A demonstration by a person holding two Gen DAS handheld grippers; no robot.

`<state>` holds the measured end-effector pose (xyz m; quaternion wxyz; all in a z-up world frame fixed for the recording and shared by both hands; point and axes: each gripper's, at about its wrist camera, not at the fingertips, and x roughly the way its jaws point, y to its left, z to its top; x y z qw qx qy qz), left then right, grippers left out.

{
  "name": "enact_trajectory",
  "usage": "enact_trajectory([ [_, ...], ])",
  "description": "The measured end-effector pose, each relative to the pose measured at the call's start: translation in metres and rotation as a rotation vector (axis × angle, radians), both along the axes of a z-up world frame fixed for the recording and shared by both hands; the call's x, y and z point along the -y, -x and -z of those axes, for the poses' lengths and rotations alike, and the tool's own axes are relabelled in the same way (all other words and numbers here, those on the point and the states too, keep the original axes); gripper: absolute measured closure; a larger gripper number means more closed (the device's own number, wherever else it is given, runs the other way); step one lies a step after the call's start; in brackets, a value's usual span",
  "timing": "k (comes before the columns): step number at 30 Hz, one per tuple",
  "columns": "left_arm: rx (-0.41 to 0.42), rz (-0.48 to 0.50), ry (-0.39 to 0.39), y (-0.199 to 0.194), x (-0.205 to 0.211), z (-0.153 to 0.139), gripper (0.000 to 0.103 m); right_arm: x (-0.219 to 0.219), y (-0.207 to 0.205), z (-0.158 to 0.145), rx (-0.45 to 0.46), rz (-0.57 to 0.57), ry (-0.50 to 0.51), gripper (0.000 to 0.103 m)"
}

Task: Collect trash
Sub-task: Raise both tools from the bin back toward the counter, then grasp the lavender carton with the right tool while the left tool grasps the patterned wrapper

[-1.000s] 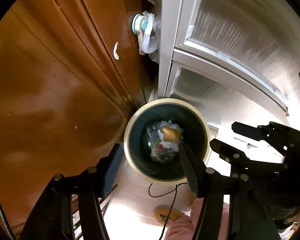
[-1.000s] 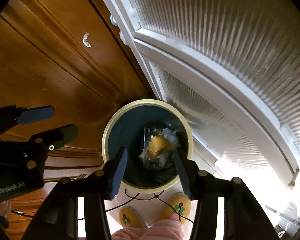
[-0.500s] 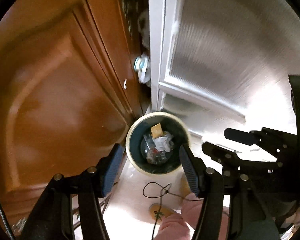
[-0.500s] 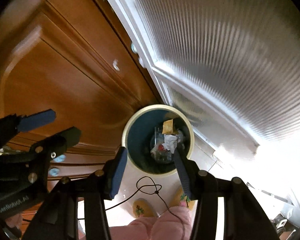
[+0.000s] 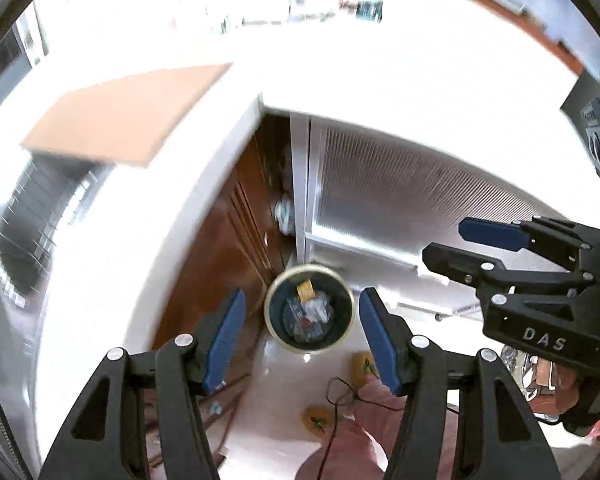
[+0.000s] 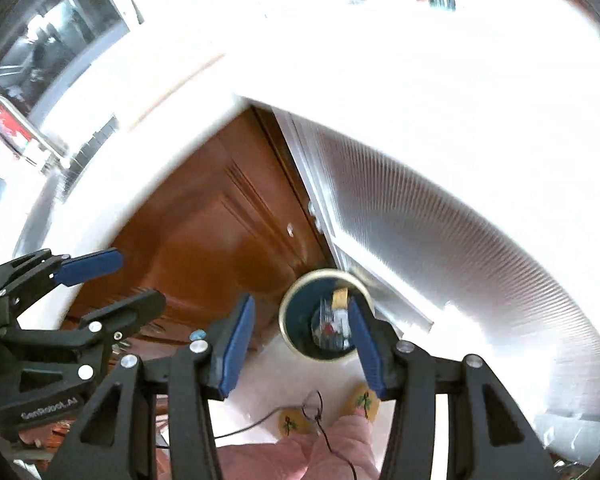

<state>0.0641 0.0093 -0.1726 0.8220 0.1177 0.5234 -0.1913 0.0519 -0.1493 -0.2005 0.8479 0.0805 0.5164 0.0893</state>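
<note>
Two handheld grippers look steeply down at a small round bin (image 5: 310, 309) on a pale floor, tucked into the corner where a brown wooden cabinet (image 5: 224, 256) meets a ribbed white door (image 5: 400, 208). The left gripper (image 5: 300, 336) has its blue-padded jaws apart with nothing between them. The right gripper (image 6: 298, 346) is the same: jaws parted, empty (the bin only appears framed between them, far below).

The bin has a cream rim and a dark teal inside. In it lies the trash (image 5: 308, 310): crumpled clear plastic, something white, a speck of red, and a yellow-orange scrap (image 5: 305, 289) leaning near the far wall. It fills only the bottom.

Judging by this, the collecting looks largely done: trash sits in the bin and neither gripper carries anything. Whether more remains is unclear, since the white counter (image 5: 112, 280) above the cabinet is overexposed and blurred. A tan board (image 5: 124, 120) lies on it.

Below are the person's pink trousers (image 6: 300, 456), yellow slippers (image 6: 362, 402) and a thin black cord (image 6: 316, 410).
</note>
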Motion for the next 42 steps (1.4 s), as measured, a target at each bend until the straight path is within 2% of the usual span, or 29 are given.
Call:
enact_trajectory([
  [6,0.095,-0.008,0.065,-0.006,-0.01,-0.078,0.045,0.002,0.009,-0.083,0.115,0.024,-0.012,0.054],
  [12,0.195,-0.01,0.087,-0.017,-0.018,-0.144,0.045,0.0,0.005,-0.137,0.197,0.052,0.02,0.054],
  [17,0.283,0.014,0.072,-0.028,-0.023,-0.186,0.037,0.003,-0.01,-0.176,0.26,0.06,0.044,0.054],
  [22,0.301,0.026,0.083,-0.052,-0.027,-0.212,0.036,0.009,-0.032,-0.211,0.3,0.051,0.079,0.05],
  [27,0.303,0.01,0.087,-0.087,-0.023,-0.224,0.034,0.015,-0.069,-0.234,0.317,0.007,0.104,0.048],
  [32,0.284,-0.042,0.088,-0.143,-0.017,-0.222,0.034,0.021,-0.121,-0.236,0.312,-0.074,0.122,0.045],
  [36,0.236,-0.08,0.071,-0.192,-0.007,-0.208,0.034,0.026,-0.183,-0.223,0.286,-0.155,0.133,0.045],
  [42,0.148,-0.094,0.036,-0.275,0.013,-0.165,0.034,0.032,-0.276,-0.179,0.204,-0.229,0.134,0.045],
])
